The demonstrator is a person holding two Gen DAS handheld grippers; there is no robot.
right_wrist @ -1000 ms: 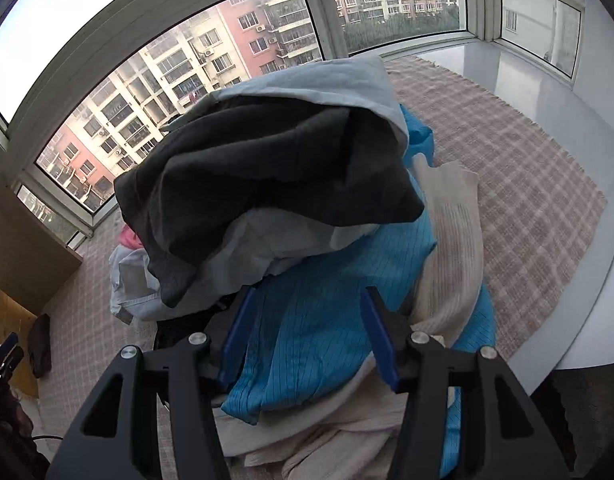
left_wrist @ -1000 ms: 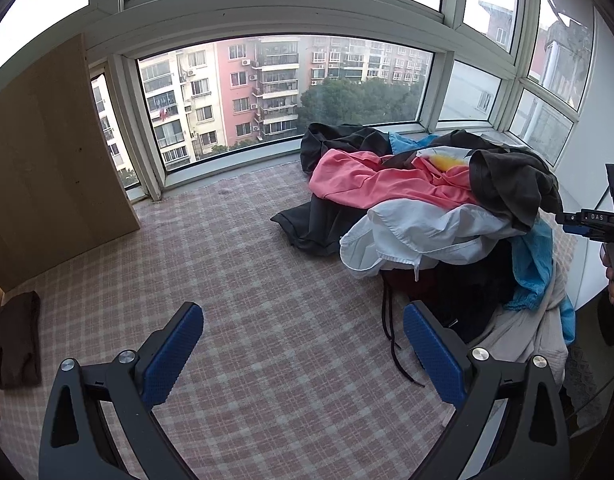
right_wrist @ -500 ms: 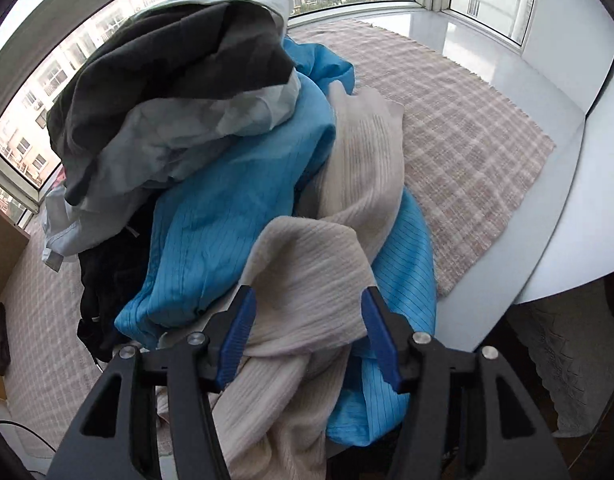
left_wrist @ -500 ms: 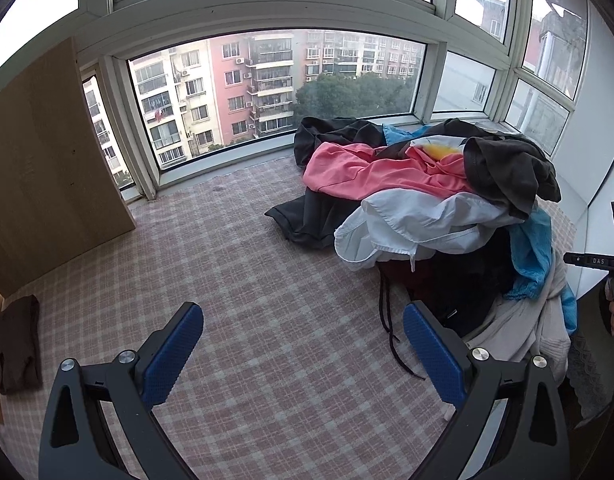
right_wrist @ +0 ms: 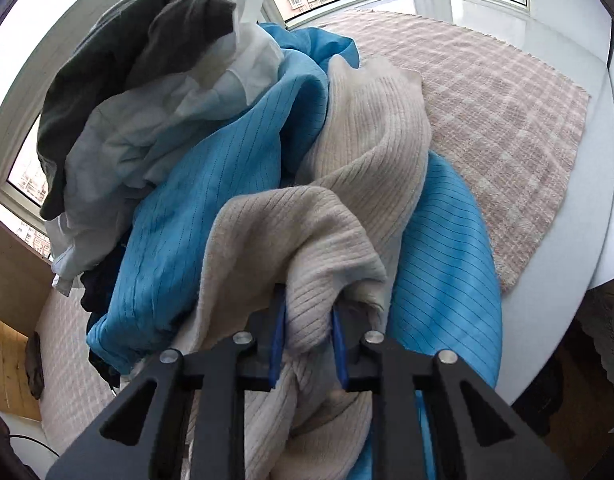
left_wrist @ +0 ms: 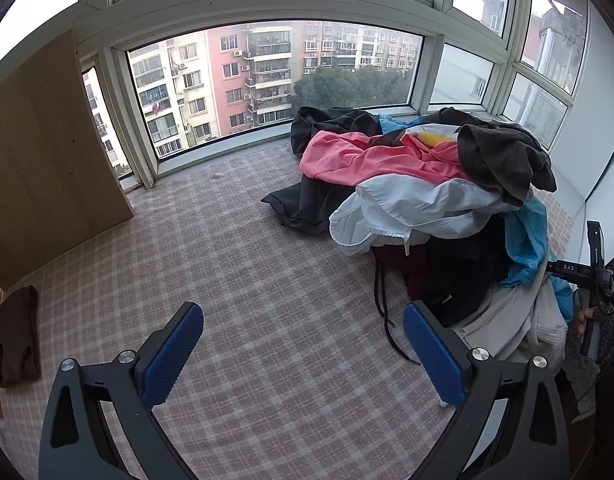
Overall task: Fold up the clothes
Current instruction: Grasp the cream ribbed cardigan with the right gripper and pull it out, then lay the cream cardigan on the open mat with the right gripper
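We had just closed our right gripper (right_wrist: 305, 334) on a fold of the beige ribbed sweater (right_wrist: 327, 208), picking the first garment from the pile; our left gripper (left_wrist: 303, 356) hung wide and empty. Next, we judged, it needed lifting clear of the blue garment (right_wrist: 211, 184) onto the checked cloth (left_wrist: 227, 280).

- Clothes pile (left_wrist: 427, 200) sits right of centre on the mat (left_wrist: 227, 280).
- Folded garment (left_wrist: 13, 336) lies at left edge.
- Wooden board (left_wrist: 47, 152) stands upper left.

Checked mat (left_wrist: 235, 264), wooden board (left_wrist: 47, 152), bay window (left_wrist: 267, 80), apartment blocks outside (left_wrist: 243, 72)
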